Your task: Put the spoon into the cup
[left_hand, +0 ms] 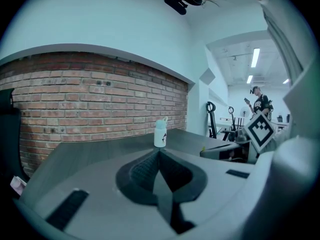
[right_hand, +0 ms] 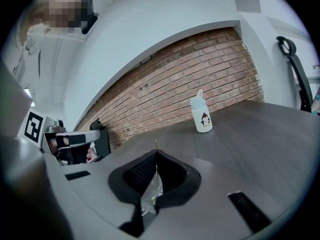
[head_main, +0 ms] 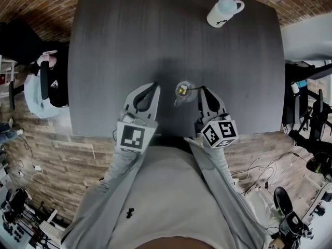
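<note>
- Closest to my head camera are the grey sleeves (head_main: 124, 165) of the person carrying the rig, running out to the two marker cubes, left (head_main: 134, 138) and right (head_main: 220, 132).
- Left tongs (left_hand: 159, 155): in the left gripper view the two dark ribbed pads meet along a single seam. They are pressed together with nothing between them.
- From above, the left tongs sit over the near edge of the dark surface (head_main: 129, 35), just beside the right tongs and not touching them.
- Right tongs (right_hand: 156, 156): closed, clamped on the spoon (right_hand: 150, 190). A clear, glassy part of it shows in the gap below the pads, and a thin stem pokes up past the tips.
- In the head view the spoon sticks out sideways from the right tips towards the left tongs, with its clear bowl lying between the two pairs of tongs. I cannot tell whether the bowl touches the surface.
- Cup (head_main: 224, 12): white with a pale blue lid, a side handle and a small penguin print. It stands upright at the far right of the surface, well apart from both tongs and from the spoon.
- Brick wall (right_hand: 200, 69) runs behind the far edge of the surface.
- Another person (head_main: 46, 82) sits off the left side of the surface.
</note>
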The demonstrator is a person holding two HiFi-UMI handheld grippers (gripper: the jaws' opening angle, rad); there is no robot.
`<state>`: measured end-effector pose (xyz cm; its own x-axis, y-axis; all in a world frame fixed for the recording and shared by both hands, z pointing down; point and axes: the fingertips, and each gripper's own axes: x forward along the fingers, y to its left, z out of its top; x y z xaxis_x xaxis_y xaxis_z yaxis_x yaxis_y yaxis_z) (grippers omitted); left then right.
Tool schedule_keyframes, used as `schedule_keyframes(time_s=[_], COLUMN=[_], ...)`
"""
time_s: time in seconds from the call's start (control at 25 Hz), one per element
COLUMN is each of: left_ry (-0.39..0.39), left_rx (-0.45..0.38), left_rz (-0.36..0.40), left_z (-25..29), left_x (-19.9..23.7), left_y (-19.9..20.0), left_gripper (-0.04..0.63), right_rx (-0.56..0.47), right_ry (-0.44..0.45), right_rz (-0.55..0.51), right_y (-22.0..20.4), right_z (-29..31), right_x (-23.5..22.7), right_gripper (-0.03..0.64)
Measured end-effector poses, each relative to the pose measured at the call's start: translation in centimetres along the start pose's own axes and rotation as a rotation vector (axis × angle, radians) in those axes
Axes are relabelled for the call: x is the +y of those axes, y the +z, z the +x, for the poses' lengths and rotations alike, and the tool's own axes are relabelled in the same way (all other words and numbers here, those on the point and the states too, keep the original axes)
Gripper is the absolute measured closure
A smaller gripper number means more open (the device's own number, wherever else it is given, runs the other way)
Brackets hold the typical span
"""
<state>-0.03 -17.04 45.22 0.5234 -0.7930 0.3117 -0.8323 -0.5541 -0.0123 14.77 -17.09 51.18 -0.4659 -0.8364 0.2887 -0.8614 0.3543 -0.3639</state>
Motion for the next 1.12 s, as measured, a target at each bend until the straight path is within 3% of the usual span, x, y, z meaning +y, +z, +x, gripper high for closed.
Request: schedule_keyframes(time_s=[0.16,0.44,0.6,0.76,1.12], left_ry=[-0.017,-0.01,-0.019,-0.005,-0.022], left_rx=[-0.015,-0.019,-0.034,-0.03,-0.048], left_rz=[0.049,0.009,0.05,0.027,0.05], left_z=[0.3,0.4,0.4,0.2,0.0], left_x=[0.2,0.3,0.9,1.2,1.2], left_y=[0.2,0.6,0.9,1.1,1.9], left_gripper=[0.577,0.577,0.577,0.577,0.577], right_rx=[-0.002,0.014,0.038,0.053,0.075], right_ry=[-0.006,-0.018,-0.01,-0.008,-0.021], right_rz=[-0.002,-0.025,-0.034,-0.022,-0.027], right_y=[0.0,-0.1,-0.5,-0.7,-0.2], right_z=[0.2,0.3,0.4,0.6,1.0], right_x=[-0.3,-0.7,-0.7,-0.8,-0.7], right_gripper=[0.597,0.597,0.597,0.595,0.595])
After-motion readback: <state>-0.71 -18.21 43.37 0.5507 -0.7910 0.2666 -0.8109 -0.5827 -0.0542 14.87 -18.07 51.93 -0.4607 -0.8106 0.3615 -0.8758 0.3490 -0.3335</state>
